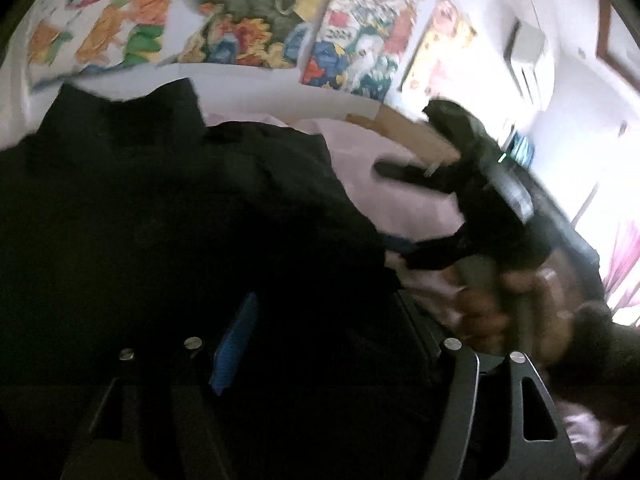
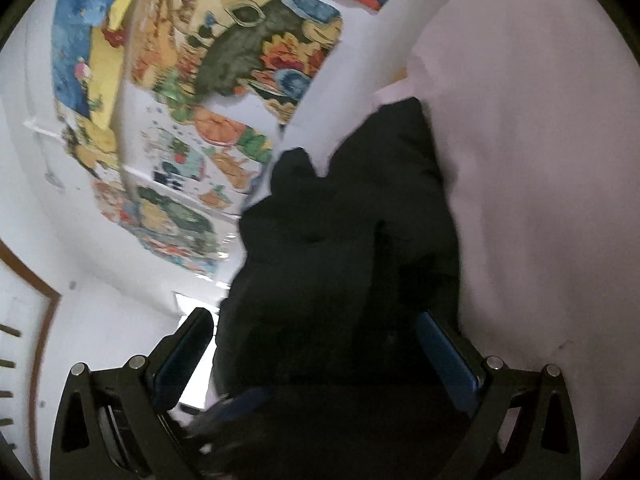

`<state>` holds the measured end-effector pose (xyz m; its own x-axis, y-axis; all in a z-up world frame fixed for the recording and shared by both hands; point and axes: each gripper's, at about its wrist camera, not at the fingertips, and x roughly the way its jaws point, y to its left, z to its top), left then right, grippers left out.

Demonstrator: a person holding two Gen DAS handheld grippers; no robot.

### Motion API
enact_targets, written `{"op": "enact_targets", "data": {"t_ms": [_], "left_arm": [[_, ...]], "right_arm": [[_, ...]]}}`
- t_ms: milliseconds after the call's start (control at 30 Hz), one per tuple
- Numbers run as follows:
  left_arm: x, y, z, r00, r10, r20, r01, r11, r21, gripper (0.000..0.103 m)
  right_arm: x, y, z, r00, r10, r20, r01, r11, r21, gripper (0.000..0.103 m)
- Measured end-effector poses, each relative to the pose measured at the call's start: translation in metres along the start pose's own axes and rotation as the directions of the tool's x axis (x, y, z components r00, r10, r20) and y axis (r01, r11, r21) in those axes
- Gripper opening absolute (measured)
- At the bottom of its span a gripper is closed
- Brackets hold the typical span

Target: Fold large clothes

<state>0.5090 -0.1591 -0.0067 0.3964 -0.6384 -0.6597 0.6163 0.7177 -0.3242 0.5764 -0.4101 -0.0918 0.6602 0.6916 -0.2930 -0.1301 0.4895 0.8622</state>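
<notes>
Garment [image 2: 352,248]: black, bunched and rumpled, centre frame over the pale pink sheet [image 2: 540,160].
Left gripper [image 1: 320,344]: grip buried in cloth, cannot tell.
Right gripper [image 2: 316,352]: fingers spread, cloth lying between them.

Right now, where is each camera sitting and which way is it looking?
Left wrist: on the left gripper, looking along its fingers at the black garment on the pink sheet; the right gripper and hand show.
Right wrist: on the right gripper, looking along its open fingers at the garment and sheet.
Both share the garment, sheet and wall posters.
</notes>
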Motion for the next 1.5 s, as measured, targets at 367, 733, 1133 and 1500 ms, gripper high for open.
{"op": "enact_targets", "data": {"t_ms": [367,733,1133,1500], "left_arm": [[-0.127,0.093,-0.012,0.839,0.522,0.152,-0.491,0.848,-0.199,0.063],[-0.162,0.174,-0.029,0.763,0.635,0.121,-0.566,0.747,-0.348,0.063],[-0.128,0.167,-0.020,0.786,0.608,0.109,-0.576,0.785,-0.229,0.064],[-0.047,0.128,0.013,0.847,0.527,0.075,-0.526,0.850,-0.032,0.075]], "right_arm": [[0.013,0.025,-0.011,0.976,-0.216,0.029,0.218,0.962,-0.167,0.049],[-0.016,0.064,-0.005,0.914,-0.337,0.224,0.396,0.862,-0.317,0.006],[0.016,0.073,-0.029,0.757,-0.531,0.382,0.649,0.542,-0.533,0.034],[0.102,0.127,-0.068,0.870,-0.442,0.221,0.427,0.447,-0.786,0.056]]}}
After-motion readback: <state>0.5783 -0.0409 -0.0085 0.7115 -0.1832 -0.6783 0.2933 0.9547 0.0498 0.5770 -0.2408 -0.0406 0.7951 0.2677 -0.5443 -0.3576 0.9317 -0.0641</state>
